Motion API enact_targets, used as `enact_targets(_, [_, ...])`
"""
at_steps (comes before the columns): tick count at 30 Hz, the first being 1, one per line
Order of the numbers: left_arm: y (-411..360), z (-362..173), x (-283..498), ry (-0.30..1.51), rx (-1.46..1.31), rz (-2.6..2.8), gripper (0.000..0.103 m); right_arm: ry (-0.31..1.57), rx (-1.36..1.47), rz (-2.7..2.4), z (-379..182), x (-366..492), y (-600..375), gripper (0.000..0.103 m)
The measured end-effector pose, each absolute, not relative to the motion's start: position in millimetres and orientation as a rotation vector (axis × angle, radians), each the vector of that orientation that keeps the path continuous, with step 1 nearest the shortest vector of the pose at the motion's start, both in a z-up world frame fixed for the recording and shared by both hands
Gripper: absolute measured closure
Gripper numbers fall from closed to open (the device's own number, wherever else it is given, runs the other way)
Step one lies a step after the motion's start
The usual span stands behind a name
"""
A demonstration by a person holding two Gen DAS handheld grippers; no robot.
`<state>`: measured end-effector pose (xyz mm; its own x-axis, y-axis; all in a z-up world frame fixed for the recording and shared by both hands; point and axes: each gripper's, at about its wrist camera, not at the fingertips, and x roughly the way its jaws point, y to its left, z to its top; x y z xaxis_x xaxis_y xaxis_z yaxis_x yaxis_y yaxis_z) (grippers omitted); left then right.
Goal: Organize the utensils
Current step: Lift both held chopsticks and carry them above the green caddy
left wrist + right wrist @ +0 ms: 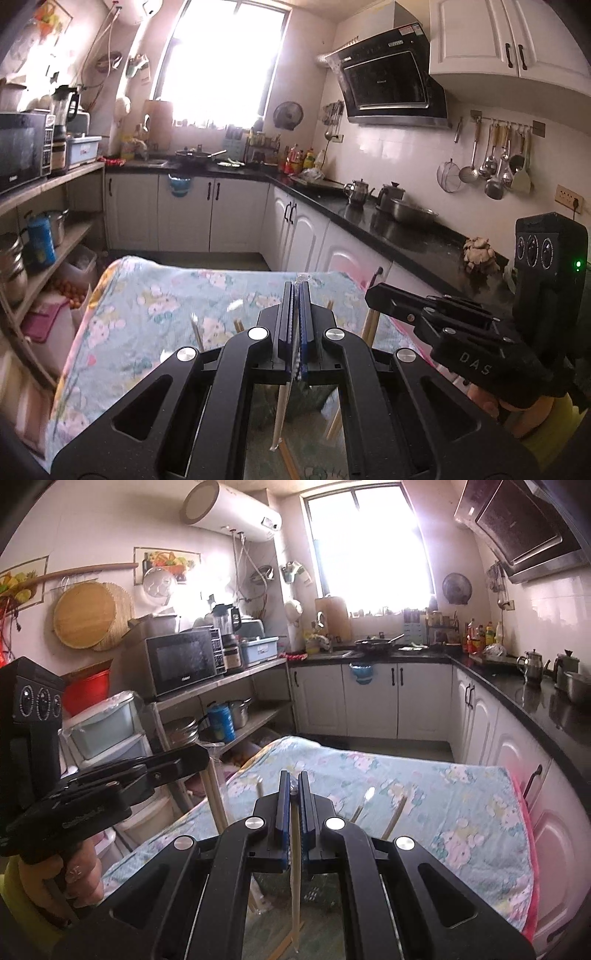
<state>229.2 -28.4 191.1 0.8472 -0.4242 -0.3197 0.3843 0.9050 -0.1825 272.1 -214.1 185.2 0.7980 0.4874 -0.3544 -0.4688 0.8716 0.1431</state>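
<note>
Both grippers are held up over the counter [155, 295], which is covered with a floral cloth [443, 797].

Left gripper [296, 295]: jaws narrow, clamped on something thin and clear, apparently a plastic wrapper [295, 354], with a pale chopstick [279, 417] hanging below the jaws toward us. We can't tell whether the stick itself is pinched or only the wrapper.

Right gripper [294, 786]: jaws narrow, holding a pale chopstick [295, 886] that runs down between the pads and hangs below them.

In the left wrist view the right gripper [384, 291] sits just right of the left one, with a stick under its tip. In the right wrist view the left gripper [195, 755] sits to the left, with two sticks [218, 805] hanging under its tip.

More chopsticks [395, 816] poke up from behind the gripper bodies, near the cloth; their lower ends are hidden. A dark mesh basket [317, 893] shows under the right gripper, mostly hidden.

Far side: black kitchen worktop [388, 225] with kettles [356, 190], and a microwave [181, 661] on the left shelf.
</note>
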Motion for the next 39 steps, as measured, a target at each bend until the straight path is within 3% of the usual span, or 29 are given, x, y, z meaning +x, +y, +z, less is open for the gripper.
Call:
enact_targets(16, [-26, 205, 266, 0.292, -0.101, -0.327, 0.103, 0.281, 0.038, 0.405, 214, 315, -222, 0.098])
enact_targets(39, [-30, 139, 305, 0.380, -0.114, -0.259, 0.103, 0.293, 0.091, 0.357, 154, 367, -225, 0.098])
